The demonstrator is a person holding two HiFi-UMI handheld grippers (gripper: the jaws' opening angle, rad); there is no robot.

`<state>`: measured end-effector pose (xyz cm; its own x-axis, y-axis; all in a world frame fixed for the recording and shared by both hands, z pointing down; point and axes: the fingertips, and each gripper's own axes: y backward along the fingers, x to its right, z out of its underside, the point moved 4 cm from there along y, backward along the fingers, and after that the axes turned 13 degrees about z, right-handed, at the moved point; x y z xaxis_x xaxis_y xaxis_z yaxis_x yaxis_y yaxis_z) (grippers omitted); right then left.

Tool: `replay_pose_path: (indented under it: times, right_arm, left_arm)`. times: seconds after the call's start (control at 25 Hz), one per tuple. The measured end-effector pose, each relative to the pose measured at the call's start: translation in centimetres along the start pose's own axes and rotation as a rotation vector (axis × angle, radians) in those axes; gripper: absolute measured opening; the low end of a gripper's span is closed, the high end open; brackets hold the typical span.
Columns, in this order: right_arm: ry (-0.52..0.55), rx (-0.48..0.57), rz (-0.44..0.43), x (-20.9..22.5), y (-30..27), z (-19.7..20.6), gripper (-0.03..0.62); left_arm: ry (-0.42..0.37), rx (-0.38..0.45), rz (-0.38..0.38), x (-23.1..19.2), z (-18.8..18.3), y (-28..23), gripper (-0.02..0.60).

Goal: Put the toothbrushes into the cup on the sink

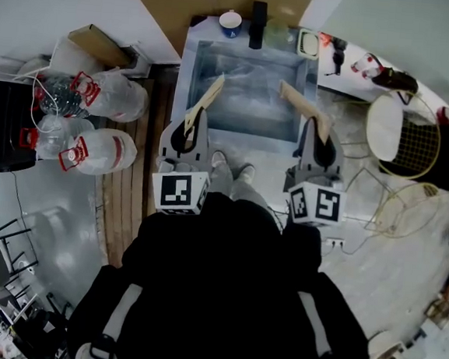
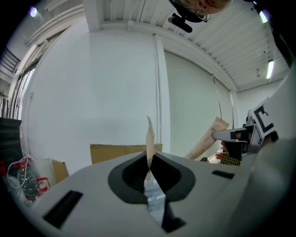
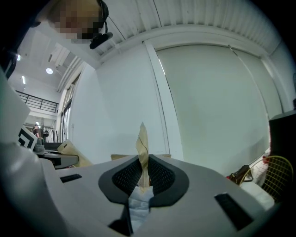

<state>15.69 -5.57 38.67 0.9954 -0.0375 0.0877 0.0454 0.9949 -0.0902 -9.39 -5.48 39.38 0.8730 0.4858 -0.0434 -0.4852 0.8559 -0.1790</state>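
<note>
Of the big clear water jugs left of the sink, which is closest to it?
The upper-right jug, lying level with the sink beside the wooden boards. The lower jug lies nearer the person, and the remaining jug farther left.

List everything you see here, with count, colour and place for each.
sink: one, grey metal, top centre
faucet: one, black, sink's back ledge
cup: one, white and blue, ledge left of faucet
water jugs: at least three, clear with red caps, floor left
cardboard sheet: one, brown, behind sink
box: one, black, far left
wire chair: one, yellowish, white seat, right of sink
wrapped toothbrushes: two, tan, one per gripper, before the sink
left gripper: one, grey, shut on a wrapped toothbrush
right gripper: one, grey, shut on the other
</note>
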Motion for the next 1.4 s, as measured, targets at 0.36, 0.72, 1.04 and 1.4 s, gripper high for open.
replay_pose_path:
  times: [0.36,0.72,1.04,1.4]
  right_arm:
    - [-0.002,0.01,0.026,-1.0,-3.0,-0.7,0.04]
    - [-0.001,0.01,0.039,-0.7,-5.7,-0.4,0.04]
    - [-0.001,-0.002,0.039,0.1,-7.0,0.1,0.04]
    - [-0.005,-0.022,0.039,0.3,-8.3,0.7,0.04]
  left_arm:
    - [-0.016,-0.005,0.034,-2.6,-1.1,-3.1,0.018]
    - [-0.055,-0.015,0.044,-4.5,-1.4,-6.6,0.018]
    - [-0.071,-0.023,0.033,-6.1,-2.0,-10.1,0.018]
    - [-0.094,-0.034,0.024,-8.5,-2.8,-14.4,0.018]
